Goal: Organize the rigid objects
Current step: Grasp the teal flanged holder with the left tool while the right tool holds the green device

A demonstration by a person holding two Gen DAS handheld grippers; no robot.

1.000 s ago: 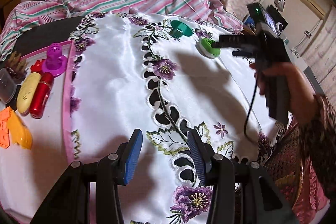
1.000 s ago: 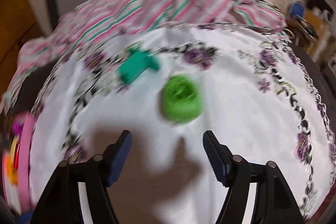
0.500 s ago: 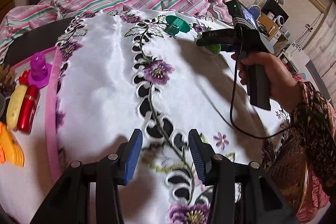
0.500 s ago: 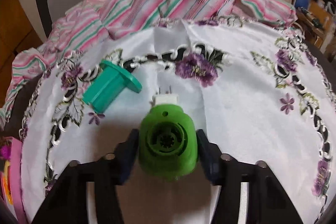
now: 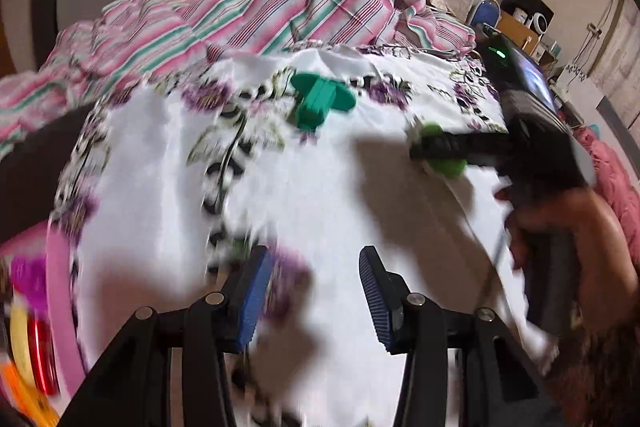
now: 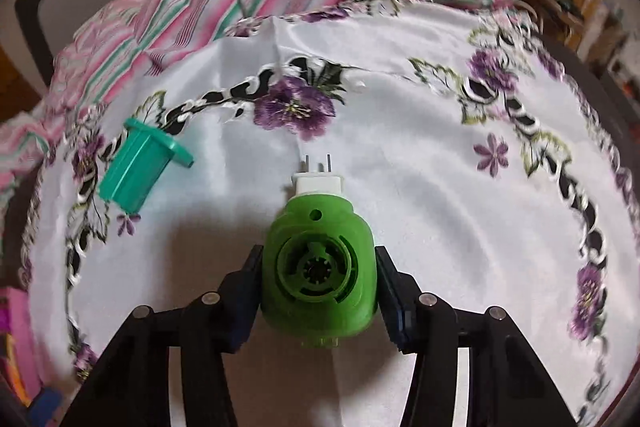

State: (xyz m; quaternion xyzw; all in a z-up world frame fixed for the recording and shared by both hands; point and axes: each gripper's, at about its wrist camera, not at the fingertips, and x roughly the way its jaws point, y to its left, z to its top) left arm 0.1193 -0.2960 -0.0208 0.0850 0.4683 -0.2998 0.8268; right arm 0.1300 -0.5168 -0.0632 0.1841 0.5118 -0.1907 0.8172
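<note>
Right hand-held gripper (image 6: 318, 277) newly around green plug-in (image 6: 318, 267)

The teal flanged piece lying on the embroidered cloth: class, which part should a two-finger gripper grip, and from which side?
Grip the teal flanged piece across its ribbed body, coming down from above with the fingers straddling its long axis. It lies on its side, so the body's opposite faces are exposed; the wide flange at the far end looks thin and slippery.

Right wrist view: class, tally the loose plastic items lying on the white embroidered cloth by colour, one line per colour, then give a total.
Bright green: 1, the green plug-in device, clamped between the pads of the right hand-held gripper
Teal: 1, the teal flanged cap, lying on its side to the left of it
Total: 2
</note>
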